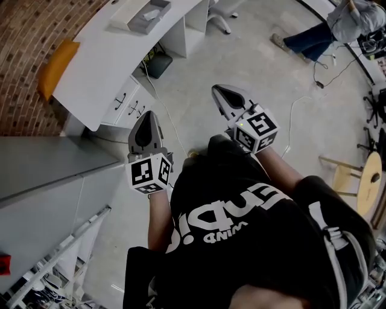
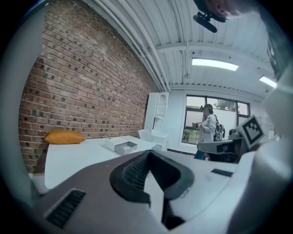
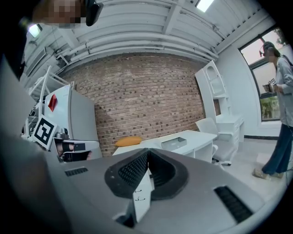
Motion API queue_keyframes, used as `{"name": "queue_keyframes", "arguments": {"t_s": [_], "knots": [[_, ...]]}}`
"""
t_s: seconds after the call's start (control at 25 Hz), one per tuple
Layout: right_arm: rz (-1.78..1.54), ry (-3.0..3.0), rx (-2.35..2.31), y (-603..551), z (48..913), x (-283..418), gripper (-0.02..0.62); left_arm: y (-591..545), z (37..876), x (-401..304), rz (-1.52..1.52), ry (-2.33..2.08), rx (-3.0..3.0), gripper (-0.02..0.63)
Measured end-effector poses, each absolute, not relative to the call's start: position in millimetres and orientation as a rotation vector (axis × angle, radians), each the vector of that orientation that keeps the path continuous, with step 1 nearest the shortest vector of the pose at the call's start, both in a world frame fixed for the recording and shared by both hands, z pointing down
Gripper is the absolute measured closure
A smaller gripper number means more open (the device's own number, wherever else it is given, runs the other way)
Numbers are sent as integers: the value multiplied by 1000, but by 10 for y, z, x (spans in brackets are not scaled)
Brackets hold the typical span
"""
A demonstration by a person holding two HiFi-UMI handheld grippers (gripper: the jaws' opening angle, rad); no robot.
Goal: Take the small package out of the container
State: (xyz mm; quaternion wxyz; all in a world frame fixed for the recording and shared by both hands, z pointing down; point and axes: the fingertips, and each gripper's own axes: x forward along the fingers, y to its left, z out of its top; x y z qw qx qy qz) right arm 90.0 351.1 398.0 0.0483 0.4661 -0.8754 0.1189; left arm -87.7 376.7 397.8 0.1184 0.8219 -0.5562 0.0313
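Note:
The container (image 1: 148, 15) is a low white box with a grey inside. It lies on the white desk (image 1: 108, 66) at the far left, well away from both grippers. In the left gripper view the container (image 2: 122, 146) sits on the desk top; in the right gripper view the container (image 3: 174, 143) is small and distant. I cannot make out a small package in it. My left gripper (image 1: 146, 116) and right gripper (image 1: 218, 90) are held in front of the person's chest, above the floor. Both have their jaws together with nothing between them, as the left gripper (image 2: 147, 154) and right gripper (image 3: 147, 153) show up close.
An orange cushion (image 1: 57, 65) lies at the desk's left end by the brick wall. Drawers (image 1: 129, 105) are under the desk, with cables (image 1: 163, 114) trailing over the concrete floor. A grey cabinet (image 1: 42, 163) stands at the left. Another person (image 1: 329, 30) stands far off. A wooden stool (image 1: 362, 178) is at the right.

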Motion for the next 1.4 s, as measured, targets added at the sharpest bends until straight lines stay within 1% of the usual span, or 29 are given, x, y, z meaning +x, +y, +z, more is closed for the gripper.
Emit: {"name": "queue_keyframes", "arguments": {"t_s": [0.48, 1.4], "knots": [[365, -2611, 1491, 3281, 4092, 854, 595, 3454, 4079, -986, 104, -1577, 2428, 598], [406, -2596, 1512, 2368, 4183, 740, 595, 2571, 4029, -1155, 83, -1600, 2409, 599]]}}
